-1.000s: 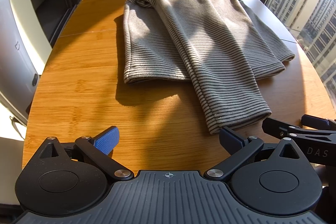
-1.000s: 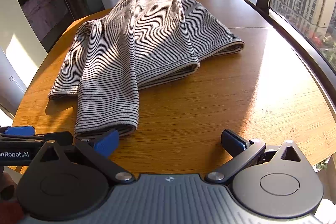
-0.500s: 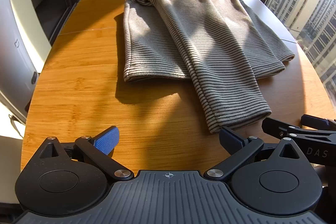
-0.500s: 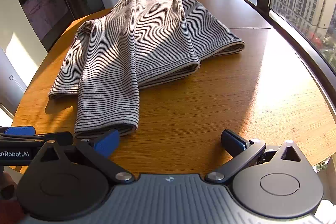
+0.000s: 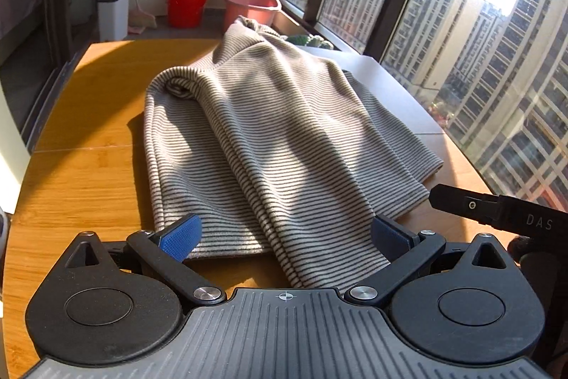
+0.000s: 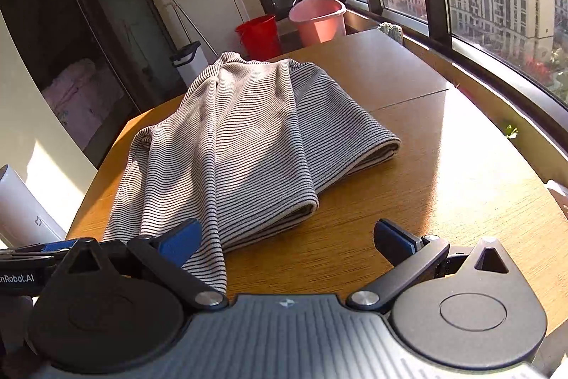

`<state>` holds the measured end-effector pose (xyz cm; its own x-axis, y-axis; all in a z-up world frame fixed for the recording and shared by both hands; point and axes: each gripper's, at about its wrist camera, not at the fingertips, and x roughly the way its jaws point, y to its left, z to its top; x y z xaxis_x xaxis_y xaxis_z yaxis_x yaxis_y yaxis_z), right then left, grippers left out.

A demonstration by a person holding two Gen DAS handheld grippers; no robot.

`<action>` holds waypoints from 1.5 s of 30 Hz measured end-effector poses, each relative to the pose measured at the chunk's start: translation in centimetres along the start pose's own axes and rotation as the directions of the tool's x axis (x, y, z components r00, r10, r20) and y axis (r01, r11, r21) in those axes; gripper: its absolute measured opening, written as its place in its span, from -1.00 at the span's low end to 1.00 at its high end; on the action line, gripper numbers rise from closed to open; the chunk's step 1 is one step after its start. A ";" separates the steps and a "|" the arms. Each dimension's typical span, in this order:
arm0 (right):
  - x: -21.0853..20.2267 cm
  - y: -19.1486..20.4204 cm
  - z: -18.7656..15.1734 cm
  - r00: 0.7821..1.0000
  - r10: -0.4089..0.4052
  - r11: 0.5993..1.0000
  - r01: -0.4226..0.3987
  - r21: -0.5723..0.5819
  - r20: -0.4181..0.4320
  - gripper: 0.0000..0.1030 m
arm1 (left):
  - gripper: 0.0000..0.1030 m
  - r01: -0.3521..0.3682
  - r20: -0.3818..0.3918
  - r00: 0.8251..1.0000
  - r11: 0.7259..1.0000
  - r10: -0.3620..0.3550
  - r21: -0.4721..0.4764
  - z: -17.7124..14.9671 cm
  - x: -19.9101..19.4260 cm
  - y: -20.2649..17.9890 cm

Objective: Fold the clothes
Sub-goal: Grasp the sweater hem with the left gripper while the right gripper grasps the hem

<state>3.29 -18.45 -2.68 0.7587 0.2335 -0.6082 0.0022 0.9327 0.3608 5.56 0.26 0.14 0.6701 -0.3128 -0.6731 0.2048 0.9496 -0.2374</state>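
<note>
Both grippers are moving in low over the grey-striped knit sweater (image 5: 277,144) lying on the round wooden table (image 6: 443,187); we are keeping left gripper (image 5: 284,233) and right gripper (image 6: 285,238) wide open, gripping nothing.

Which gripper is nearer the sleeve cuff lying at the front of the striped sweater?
Left. The left gripper is open with the sleeve cuff lying between its fingers. The right gripper is open over bare table, the cuff beside its left finger.
</note>
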 end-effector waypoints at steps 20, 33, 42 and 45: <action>12.6 1.4 6.2 0.988 0.137 0.984 -0.143 -0.104 -0.066 1.00 | 1.00 0.193 -0.001 0.981 0.973 -0.194 -0.129 4.4 8.7 4.4; 5.1 -1.7 1.7 0.946 0.300 0.949 -0.309 -0.062 -0.119 1.00 | 0.93 0.138 -0.023 0.990 0.985 -0.137 0.105 -0.9 5.2 -0.1; 3.4 -2.7 2.6 0.959 0.283 0.959 -0.283 -0.007 -0.007 1.00 | -0.75 0.025 0.067 0.997 0.997 -0.030 0.071 1.0 4.7 0.9; 4.0 -2.2 3.0 0.968 0.251 0.967 -0.250 -0.041 0.008 1.00 | -0.77 0.013 0.144 0.989 0.998 -0.021 0.059 3.0 3.5 1.6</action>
<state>8.32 -20.37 -3.76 0.7402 0.4579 -0.4923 -0.2149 0.8550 0.4721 10.39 0.78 -0.45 0.7614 -0.3267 -0.5599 0.2551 0.9450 -0.2045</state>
